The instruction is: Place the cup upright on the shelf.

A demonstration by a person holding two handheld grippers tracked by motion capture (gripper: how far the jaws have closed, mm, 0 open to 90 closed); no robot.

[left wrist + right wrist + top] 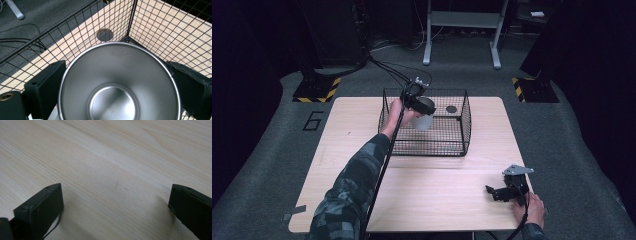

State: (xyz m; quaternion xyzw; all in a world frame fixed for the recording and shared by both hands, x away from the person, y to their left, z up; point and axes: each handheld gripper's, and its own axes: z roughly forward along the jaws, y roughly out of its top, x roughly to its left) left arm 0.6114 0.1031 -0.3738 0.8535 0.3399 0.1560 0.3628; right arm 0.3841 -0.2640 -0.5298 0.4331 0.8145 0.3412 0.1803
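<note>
1 metal cup [120, 85] is pinched by the left tongs [421, 103] inside 1 wire basket [462, 131]; the right tongs [502, 192] are spread, laid low on the surface [432, 190].

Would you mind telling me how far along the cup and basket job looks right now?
Done: the steel cup is gripped and over the wire basket. In hand: the left gripper holds it, its jaws against the cup's sides in the left gripper view. Whether the cup is going in or coming out cannot be told. The right gripper rests open on the table, idle.
</note>
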